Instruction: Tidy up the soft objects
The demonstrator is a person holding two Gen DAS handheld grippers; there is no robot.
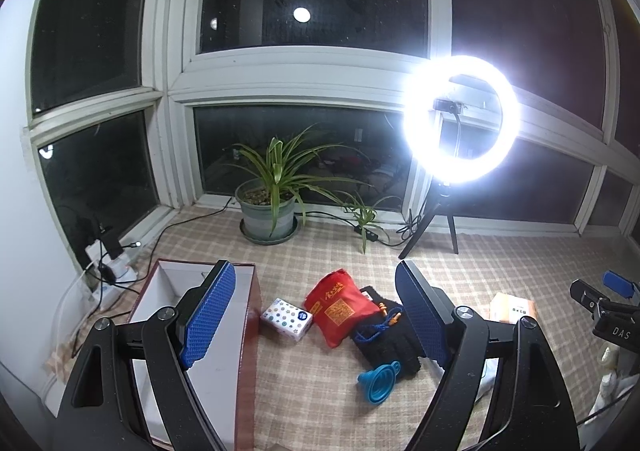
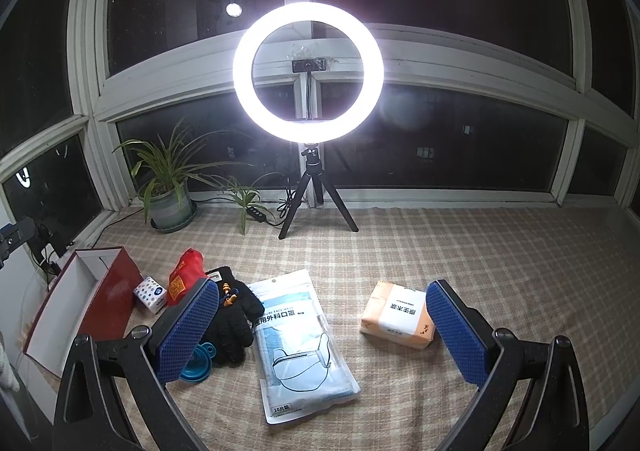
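On the checked cloth lie a spotted tissue pack (image 1: 287, 318), a red drawstring bag (image 1: 339, 307), black gloves (image 1: 390, 335) with orange earplugs (image 1: 390, 315) on top, and a blue funnel (image 1: 378, 375). The right wrist view shows a face-mask packet (image 2: 298, 343) and an orange-white tissue pack (image 2: 398, 317), the gloves (image 2: 232, 321) and bag (image 2: 184, 281). An open red box (image 1: 168, 315) with white inside stands at left. My left gripper (image 1: 316, 311) is open and empty above the bag. My right gripper (image 2: 322, 331) is open and empty above the mask packet.
A lit ring light on a tripod (image 2: 308, 75) stands at the back by the window. A potted plant (image 1: 270, 207) and a smaller plant (image 1: 364, 215) stand at the sill. Cables and a power strip (image 1: 108, 263) lie at far left.
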